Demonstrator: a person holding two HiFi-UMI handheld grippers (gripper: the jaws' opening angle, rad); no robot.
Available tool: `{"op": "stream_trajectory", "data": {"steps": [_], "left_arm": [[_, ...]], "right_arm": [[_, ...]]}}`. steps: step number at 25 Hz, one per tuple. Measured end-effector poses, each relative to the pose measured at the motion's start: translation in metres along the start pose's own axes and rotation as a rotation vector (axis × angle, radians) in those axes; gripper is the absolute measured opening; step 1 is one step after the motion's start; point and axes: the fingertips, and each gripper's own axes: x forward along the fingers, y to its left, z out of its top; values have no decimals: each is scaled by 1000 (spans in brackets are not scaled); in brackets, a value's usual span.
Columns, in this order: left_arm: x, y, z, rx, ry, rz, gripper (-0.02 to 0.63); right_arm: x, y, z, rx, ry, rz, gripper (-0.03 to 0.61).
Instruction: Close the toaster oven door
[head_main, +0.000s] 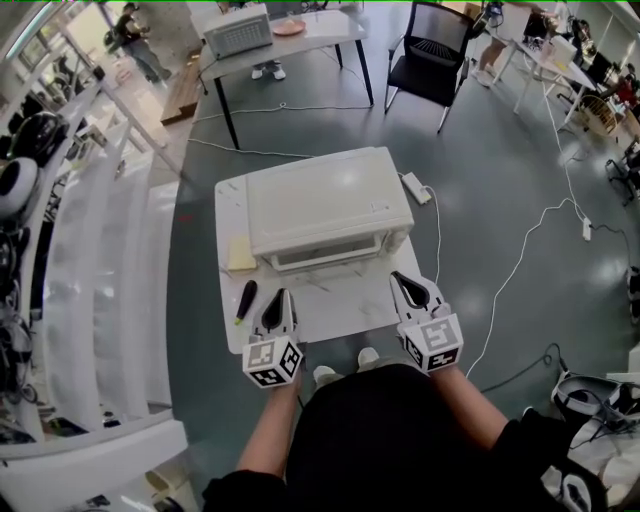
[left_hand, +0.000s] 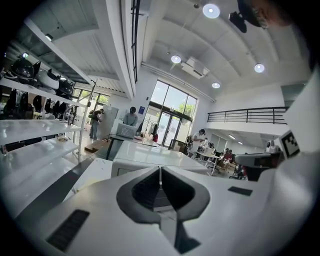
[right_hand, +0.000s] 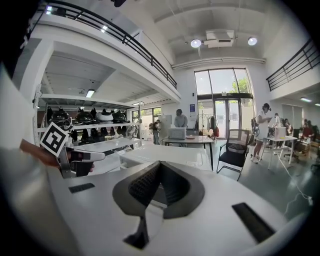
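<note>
Near desk (head_main: 232, 335) edge | left gripper (head_main: 280, 298) and right gripper (head_main: 400, 280) both pinched together, holding nothing | mid-desk: toaster oven (head_main: 330, 205), door facing them, its angle unclear | risk: narrow tips slip off door, shoving oven toward far edge

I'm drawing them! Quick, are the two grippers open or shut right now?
Left gripper: shut, holding nothing.
Right gripper: shut, holding nothing.

Toaster oven (head_main: 328, 205) in smooth satin-white casing, counter (head_main: 330, 300) with pale, faintly veined glossy top, left gripper (head_main: 279, 297) and right gripper (head_main: 400, 278) in matt white plastic, jaws faced with dark ribbed pads (right_hand: 145, 186), grey floor (head_main: 480, 180) polished, sheeny
</note>
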Motion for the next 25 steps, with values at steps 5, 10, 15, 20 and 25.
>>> {"op": "stream_trajectory", "data": {"steps": [5, 10, 15, 20, 25], "left_arm": [[-17, -7, 7, -3, -36, -5, 28], [-27, -9, 11, 13, -50, 11, 28], [-31, -11, 14, 7, -53, 31, 28], [-35, -20, 21, 23, -67, 33, 28], [-33, -30, 21, 30, -71, 29, 28]], "right_arm": [[-14, -3, 4, -26, -28, -24, 21], [-24, -1, 1, -29, -34, -14, 21], [-28, -3, 0, -27, -36, -11, 21], [-33, -11, -2, -18, -32, -22, 21], [-37, -20, -4, -16, -37, -21, 21]]}}
